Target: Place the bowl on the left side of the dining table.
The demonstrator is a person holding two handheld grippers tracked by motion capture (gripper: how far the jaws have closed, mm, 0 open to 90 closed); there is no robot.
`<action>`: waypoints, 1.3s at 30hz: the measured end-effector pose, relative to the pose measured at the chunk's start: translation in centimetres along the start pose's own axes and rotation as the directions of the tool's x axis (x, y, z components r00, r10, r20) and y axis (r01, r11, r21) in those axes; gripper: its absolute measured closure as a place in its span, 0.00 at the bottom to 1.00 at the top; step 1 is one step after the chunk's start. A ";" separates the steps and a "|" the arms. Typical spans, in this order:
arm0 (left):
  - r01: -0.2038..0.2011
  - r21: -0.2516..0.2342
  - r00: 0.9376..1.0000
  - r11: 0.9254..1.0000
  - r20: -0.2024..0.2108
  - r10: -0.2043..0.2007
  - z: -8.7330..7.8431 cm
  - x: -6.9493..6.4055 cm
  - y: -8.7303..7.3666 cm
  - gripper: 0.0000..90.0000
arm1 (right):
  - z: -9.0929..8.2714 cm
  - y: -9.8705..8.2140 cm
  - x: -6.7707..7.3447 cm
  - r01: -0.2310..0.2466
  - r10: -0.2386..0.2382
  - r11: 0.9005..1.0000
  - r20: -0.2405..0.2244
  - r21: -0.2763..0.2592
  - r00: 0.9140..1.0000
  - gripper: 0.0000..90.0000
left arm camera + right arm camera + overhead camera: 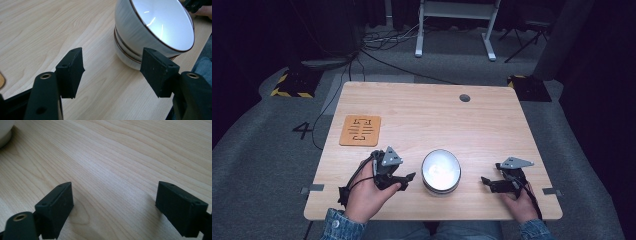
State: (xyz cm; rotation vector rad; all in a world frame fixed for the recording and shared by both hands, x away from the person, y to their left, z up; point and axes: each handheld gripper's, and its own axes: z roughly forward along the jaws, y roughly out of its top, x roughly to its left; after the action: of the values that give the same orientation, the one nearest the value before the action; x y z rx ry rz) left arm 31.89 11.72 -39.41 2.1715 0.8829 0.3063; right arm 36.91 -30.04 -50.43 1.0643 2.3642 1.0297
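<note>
A stack of white bowls with brown rims (441, 171) stands near the table's front edge, between the two hands. In the left gripper view the bowls (152, 32) sit just beyond the jaws, to their right. My left gripper (408, 178) is open, a short way left of the stack, with nothing between its pads (71, 72). My right gripper (486, 182) is open too, right of the stack and apart from it, jaws over bare wood (115, 200). A sliver of the bowl (5, 132) shows at the top left of the right gripper view.
An orange flat board with cut slots (360, 130) lies at the table's left side. A round grey cable hole (464, 98) sits near the far edge. The wooden table (432, 120) ends close behind both hands. A white desk frame (457, 30) stands on the floor beyond.
</note>
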 end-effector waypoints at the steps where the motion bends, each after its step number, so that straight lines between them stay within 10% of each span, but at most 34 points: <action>1: -0.004 -0.001 1.000 1.000 -0.008 0.004 0.0 0.0 0.2 0.39 | 0.0 0.0 0.0 0.000 0.000 1.000 0.000 0.000 1.000 0.16; 25: -0.044 0.044 0.999 0.998 0.027 0.043 3.2 -1.0 4.7 0.40 | 0.0 0.0 0.0 0.001 -0.001 1.000 0.001 0.001 1.000 0.16; 39: 0.021 0.183 1.000 0.983 -0.014 -0.019 6.3 -0.9 6.4 0.77 | 0.0 0.0 0.0 -0.002 0.002 1.000 0.002 0.002 1.000 0.16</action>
State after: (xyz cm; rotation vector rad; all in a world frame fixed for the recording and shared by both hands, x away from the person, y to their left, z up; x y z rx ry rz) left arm 37.36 4.53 -39.01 2.3301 0.9725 0.2366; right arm 36.88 -30.03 -50.42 1.0686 2.3634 1.0262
